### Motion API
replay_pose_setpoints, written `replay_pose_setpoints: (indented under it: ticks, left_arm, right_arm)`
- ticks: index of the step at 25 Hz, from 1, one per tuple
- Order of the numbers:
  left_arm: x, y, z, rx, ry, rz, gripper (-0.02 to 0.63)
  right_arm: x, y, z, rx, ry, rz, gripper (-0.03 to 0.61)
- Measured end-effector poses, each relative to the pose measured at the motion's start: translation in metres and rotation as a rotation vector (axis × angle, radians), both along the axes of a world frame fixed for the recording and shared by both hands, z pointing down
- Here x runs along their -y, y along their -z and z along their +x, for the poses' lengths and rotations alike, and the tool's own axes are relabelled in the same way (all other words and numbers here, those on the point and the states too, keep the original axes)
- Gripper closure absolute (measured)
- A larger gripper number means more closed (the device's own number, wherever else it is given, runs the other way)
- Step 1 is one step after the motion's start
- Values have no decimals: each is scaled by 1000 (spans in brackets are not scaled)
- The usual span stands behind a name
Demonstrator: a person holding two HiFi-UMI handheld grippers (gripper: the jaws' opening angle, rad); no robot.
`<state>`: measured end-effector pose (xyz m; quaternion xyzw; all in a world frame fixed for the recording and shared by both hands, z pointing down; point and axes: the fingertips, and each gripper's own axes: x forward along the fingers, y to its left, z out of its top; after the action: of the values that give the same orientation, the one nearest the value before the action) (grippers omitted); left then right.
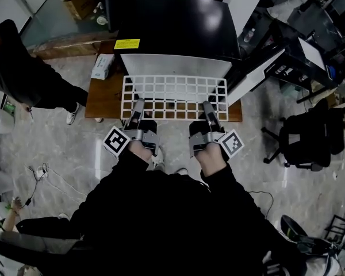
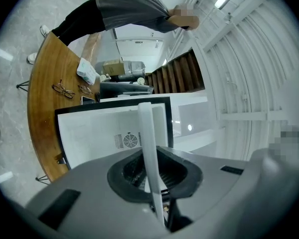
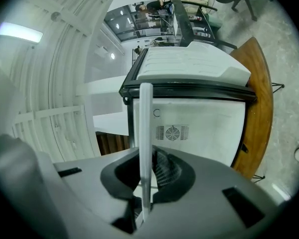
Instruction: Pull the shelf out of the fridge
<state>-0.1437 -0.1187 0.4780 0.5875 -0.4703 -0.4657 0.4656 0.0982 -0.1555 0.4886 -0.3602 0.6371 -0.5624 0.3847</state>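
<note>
White wire shelf [image 1: 175,91] is clamped at its near edge by both pairs of tongs: the left tongs [image 1: 138,104] are closed on its left part and the right tongs [image 1: 207,106] on its right part. It is held roughly level above the wooden counter [image 1: 103,99]. Its far edge is seen at the open front of the black fridge [image 1: 178,25], whose door [image 1: 259,73] is swung open at the right.

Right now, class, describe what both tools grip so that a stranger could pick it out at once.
Find the black mini fridge standing open on the brown wooden table. Jutting from its front is the flat white wire-grid shelf, its near edge clamped by the left tool and right tool. Unlike the solid white carton beside it, it is see-through lattice.
</note>
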Motion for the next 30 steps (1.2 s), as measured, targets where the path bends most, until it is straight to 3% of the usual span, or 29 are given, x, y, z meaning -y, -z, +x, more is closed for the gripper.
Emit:
replay_pose_setpoints:
  ticks: [10,14,22,30]
  left_arm:
    - [-2,73,2,-10,-27,37,580]
    - [8,95,-2,3,-35,15,580]
    - [49,123,-11,26,-47,-30,578]
    - [79,120,-13,11,-65,-73,578]
  right_arm:
    - [-4,79,2,-9,29,65,549]
    - [5,101,-1,-16,35,70,549]
    - [43,126,-10,-47,28,47,549]
    - [69,123,-11,-57,18,-2,549]
